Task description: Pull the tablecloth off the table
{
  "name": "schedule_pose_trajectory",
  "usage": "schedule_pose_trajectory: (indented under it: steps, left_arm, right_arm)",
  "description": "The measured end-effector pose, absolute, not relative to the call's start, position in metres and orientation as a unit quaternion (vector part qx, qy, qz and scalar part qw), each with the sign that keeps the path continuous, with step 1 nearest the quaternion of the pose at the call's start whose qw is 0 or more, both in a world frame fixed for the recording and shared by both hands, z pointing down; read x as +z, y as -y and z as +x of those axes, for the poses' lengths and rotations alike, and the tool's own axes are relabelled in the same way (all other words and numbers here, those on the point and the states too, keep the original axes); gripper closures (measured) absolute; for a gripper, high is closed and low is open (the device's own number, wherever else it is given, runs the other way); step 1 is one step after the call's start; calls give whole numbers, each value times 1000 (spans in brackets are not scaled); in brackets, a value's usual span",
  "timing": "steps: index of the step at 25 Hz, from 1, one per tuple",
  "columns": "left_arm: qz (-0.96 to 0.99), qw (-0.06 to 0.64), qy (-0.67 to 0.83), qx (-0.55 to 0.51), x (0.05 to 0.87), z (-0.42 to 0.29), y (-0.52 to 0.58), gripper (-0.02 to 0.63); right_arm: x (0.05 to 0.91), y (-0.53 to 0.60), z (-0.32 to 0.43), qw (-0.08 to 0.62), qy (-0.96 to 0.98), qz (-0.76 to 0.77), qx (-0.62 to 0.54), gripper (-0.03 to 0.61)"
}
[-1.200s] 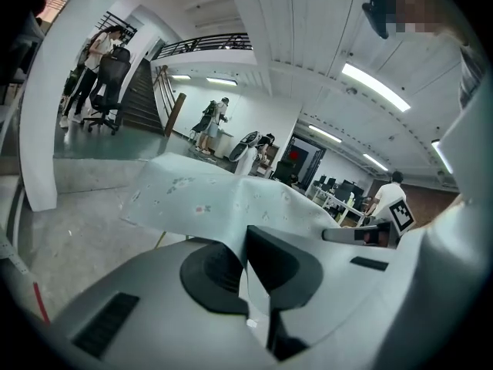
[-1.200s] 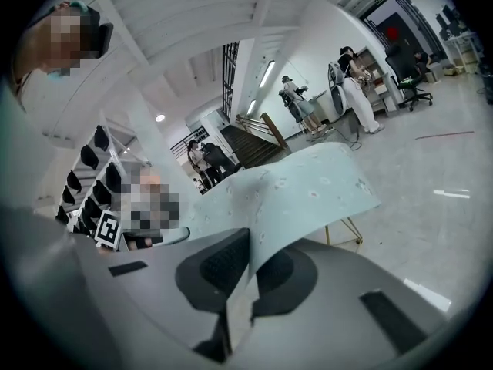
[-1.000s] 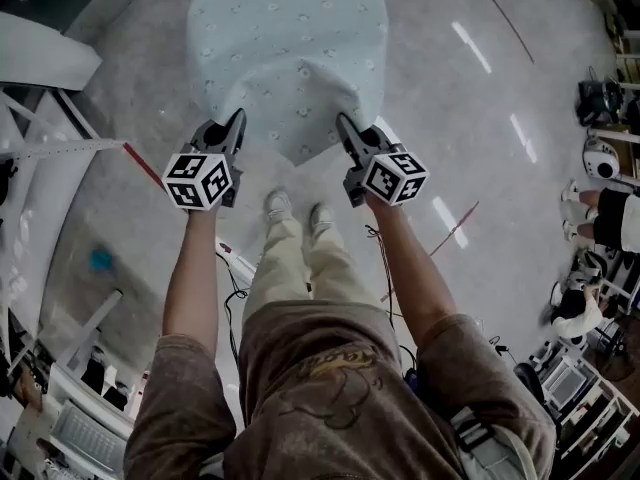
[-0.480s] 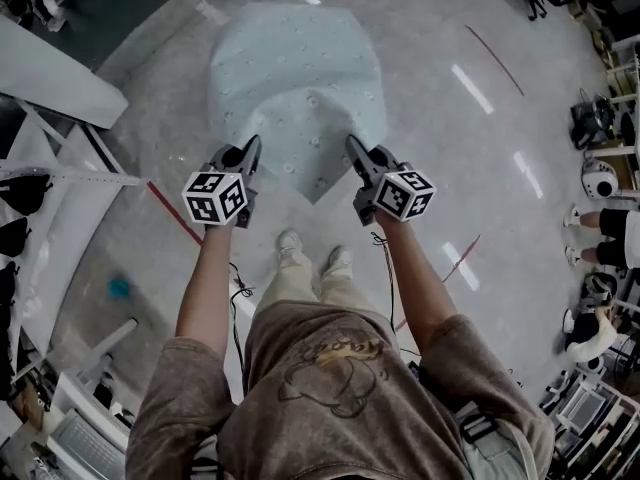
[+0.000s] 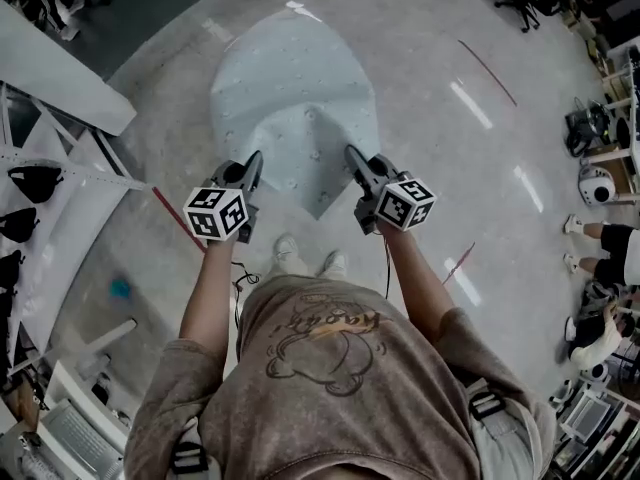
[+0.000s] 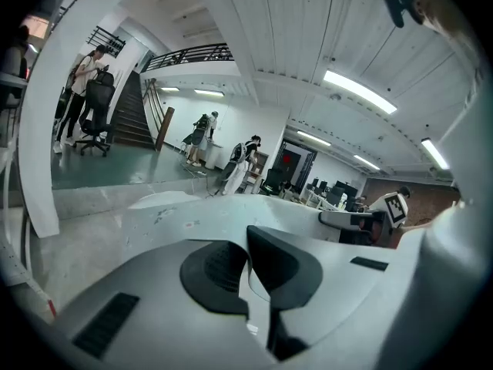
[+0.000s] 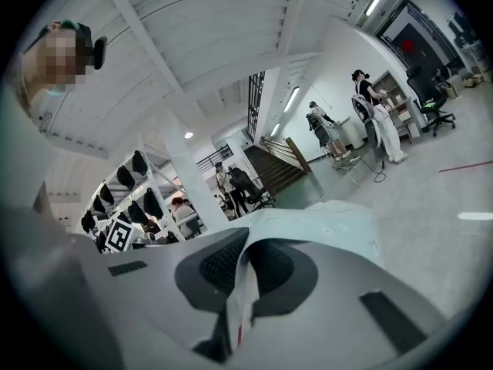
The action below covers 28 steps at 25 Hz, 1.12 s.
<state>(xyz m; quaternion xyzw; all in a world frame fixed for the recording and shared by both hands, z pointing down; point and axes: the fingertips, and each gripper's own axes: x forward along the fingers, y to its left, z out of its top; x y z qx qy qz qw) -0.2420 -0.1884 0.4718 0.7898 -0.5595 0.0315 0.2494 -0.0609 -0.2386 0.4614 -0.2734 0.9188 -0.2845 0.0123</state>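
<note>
The pale blue tablecloth [image 5: 290, 88] with small dots stretches away from me over the grey floor, with no table in view under it. My left gripper [image 5: 252, 160] is shut on its near left corner, and my right gripper [image 5: 352, 155] is shut on its near right corner. Between the two the near edge sags to a point. In the left gripper view the cloth [image 6: 192, 210] runs out from between the dark pads [image 6: 219, 268] of the left gripper [image 6: 248, 264]. In the right gripper view a fold of the cloth [image 7: 323, 222] is pinched in the right gripper [image 7: 245, 272].
White racks with dark hanging items [image 5: 40, 198] stand at the left, beside a red floor line [image 5: 172, 220]. My feet [image 5: 305, 258] are just behind the cloth's near edge. Seated people and equipment [image 5: 600, 238] line the right side. A cable [image 5: 238, 288] trails by my feet.
The cloth has slid toward me along the floor, and its far end has come into view. Both grippers keep their hold and have stayed level in front of me.
</note>
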Motion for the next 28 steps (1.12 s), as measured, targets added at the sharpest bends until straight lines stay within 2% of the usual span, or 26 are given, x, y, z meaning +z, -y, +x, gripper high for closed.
schedule_pose_trajectory:
  steps: [12,28]
  left_arm:
    - [804,197,560,29,418,-202,157,594]
    - [824,193,532,23,415,-166,144,594]
  right_arm:
    - [415,206,-28,35,-924,-298,-237,568]
    - [407,192,4,50,-915,-329,-229,568]
